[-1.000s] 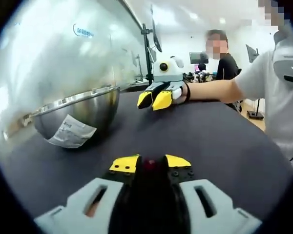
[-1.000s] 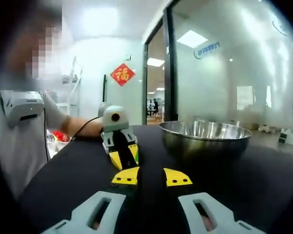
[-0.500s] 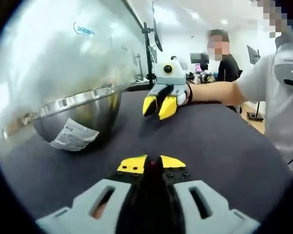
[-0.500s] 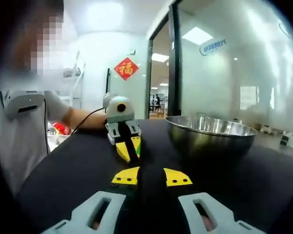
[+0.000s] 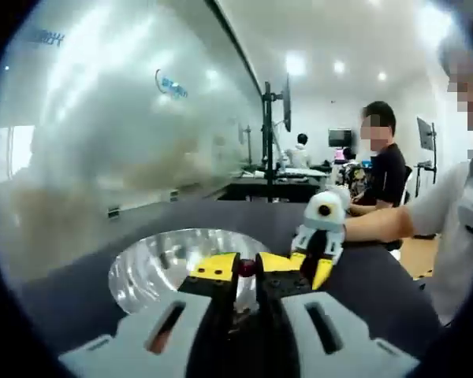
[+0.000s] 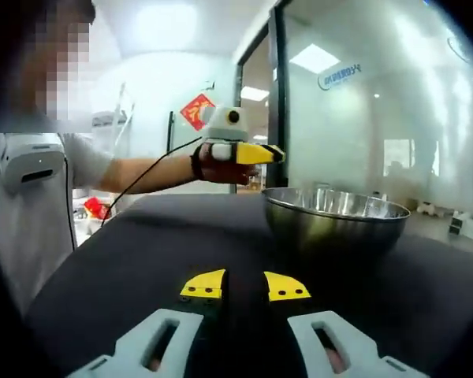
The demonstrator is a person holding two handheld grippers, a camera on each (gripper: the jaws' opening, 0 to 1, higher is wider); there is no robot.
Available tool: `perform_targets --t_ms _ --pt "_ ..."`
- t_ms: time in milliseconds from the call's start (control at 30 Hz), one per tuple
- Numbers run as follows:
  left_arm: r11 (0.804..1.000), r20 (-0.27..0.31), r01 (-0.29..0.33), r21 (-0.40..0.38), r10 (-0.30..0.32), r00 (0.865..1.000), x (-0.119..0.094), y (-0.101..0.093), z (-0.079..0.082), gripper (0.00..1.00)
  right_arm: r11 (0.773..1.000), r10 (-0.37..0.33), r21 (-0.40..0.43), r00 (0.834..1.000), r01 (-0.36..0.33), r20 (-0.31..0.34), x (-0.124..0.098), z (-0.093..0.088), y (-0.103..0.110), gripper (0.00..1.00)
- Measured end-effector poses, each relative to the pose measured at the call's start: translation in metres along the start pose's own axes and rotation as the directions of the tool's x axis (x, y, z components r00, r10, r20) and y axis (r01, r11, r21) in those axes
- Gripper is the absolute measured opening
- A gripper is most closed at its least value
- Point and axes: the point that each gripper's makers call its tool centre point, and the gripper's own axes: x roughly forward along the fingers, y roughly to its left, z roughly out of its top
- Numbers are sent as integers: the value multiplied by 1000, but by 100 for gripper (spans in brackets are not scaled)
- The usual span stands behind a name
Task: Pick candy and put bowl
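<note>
Stretching across both views, one dark counter (image 6: 142,252) is sitting beside a glass wall (image 6: 363,118) in a bright office. One steel bowl (image 5: 173,264) is resting on it. Left hand-held gripper (image 5: 246,268) is pinching one red candy (image 5: 246,268) above the bowl; right hand-held gripper (image 6: 244,285) is hovering narrowly parted, empty.

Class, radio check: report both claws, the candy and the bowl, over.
Left claw shut on red candy, held above steel bowl. Right claw low over dark table, holding nothing visible; its jaw gap is too dark to read. No obstruction between candy and bowl.
</note>
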Motion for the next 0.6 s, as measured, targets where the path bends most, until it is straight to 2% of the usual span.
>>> perform_targets --t_ms 133,333,433,500,600 --pt "1000 -18 -22 -2 22 1000 11 16 -6 2 1000 7 -5 1000 -7 -1 0 0 1 12" --pt "999 -26 -27 -22 27 999 20 20 -15 5 1000 11 -8 1000 -11 0 0 0 2 12" --pt "999 -4 -33 -32 33 999 21 21 -12 20 1000 10 -7 1000 -10 1 0 0 2 12" --pt "999 -1 -40 -34 40 999 21 22 -12 16 1000 10 -10 1000 -10 -2 0 -1 2 12" --pt "999 -1 -37 -32 37 999 20 20 -12 16 1000 11 -12 1000 -11 -3 0 -1 3 12"
